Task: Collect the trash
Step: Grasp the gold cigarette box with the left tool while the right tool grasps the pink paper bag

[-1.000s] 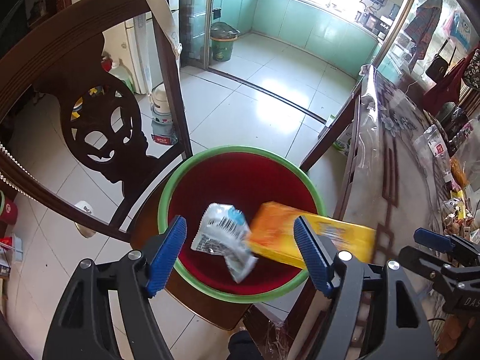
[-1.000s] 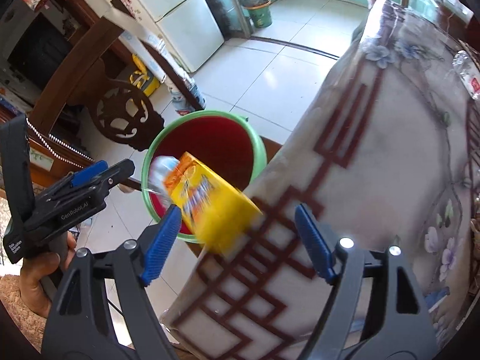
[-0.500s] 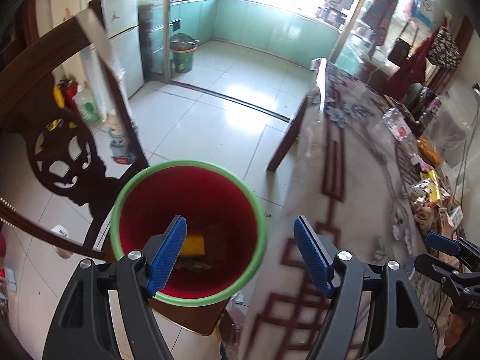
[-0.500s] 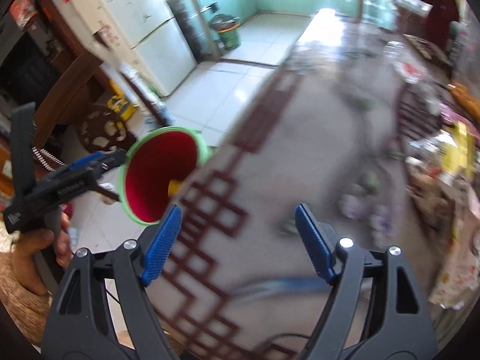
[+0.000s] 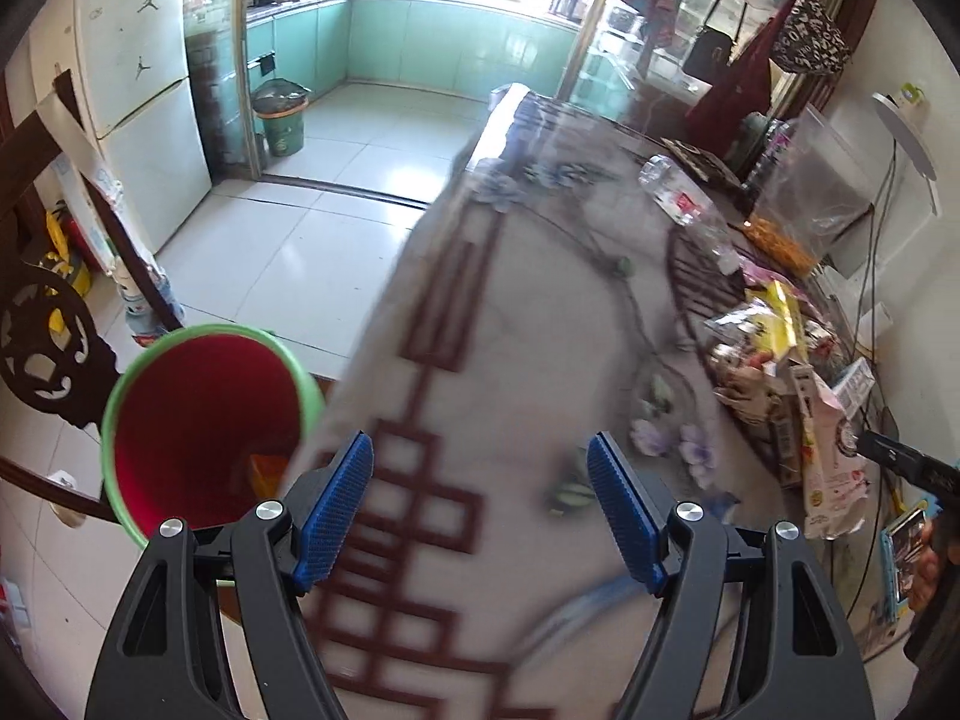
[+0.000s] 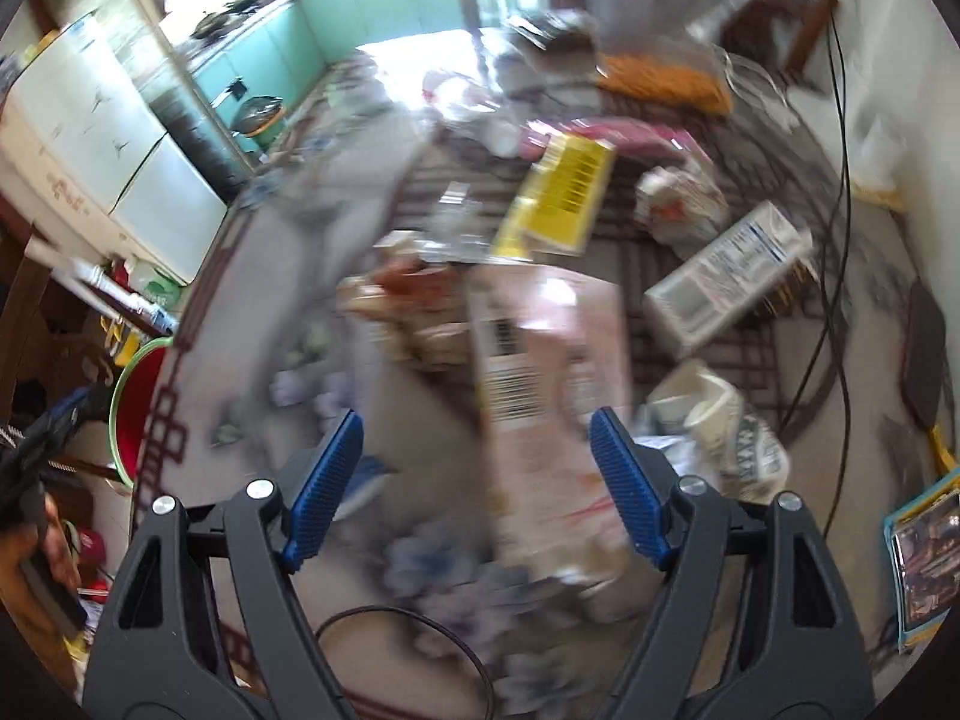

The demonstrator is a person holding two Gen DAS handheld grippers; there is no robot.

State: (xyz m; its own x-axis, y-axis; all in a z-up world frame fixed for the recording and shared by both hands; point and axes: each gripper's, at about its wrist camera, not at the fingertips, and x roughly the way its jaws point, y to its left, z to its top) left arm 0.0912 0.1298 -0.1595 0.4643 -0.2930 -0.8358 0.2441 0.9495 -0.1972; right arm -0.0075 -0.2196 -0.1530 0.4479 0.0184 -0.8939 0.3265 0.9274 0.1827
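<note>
- The table (image 5: 522, 360), covered with a grey cloth patterned in dark red squares and pale flowers, fills the space under and ahead of both claws; its near part is blurred in both views.
- The red bin (image 5: 198, 420) with a green rim stands off the table's edge, to the left of the left claw's left finger and slightly beyond it; something orange lies at its bottom. From the right wrist the same bin shows only as a sliver far to the left.
- The pile of trash (image 6: 576, 228) lies on the table ahead of the right claw and spreads to its right: a pale pink packet (image 6: 540, 372) with a barcode just beyond the fingers and reaching between them, a yellow packet (image 6: 564, 192) farther ahead, a white carton (image 6: 726, 276) ahead and to the right, a crumpled paper wad (image 6: 720, 432) just beside the right finger.
- From the left wrist, the same pile sits well to the right of the left claw, along the table's far side.
- The left claw (image 5: 480, 504) is released, its blue pads spread with only tablecloth showing between them.
- The right claw (image 6: 474, 480) is also released, pads spread and clamping nothing; the pink packet lies below the gap.
</note>
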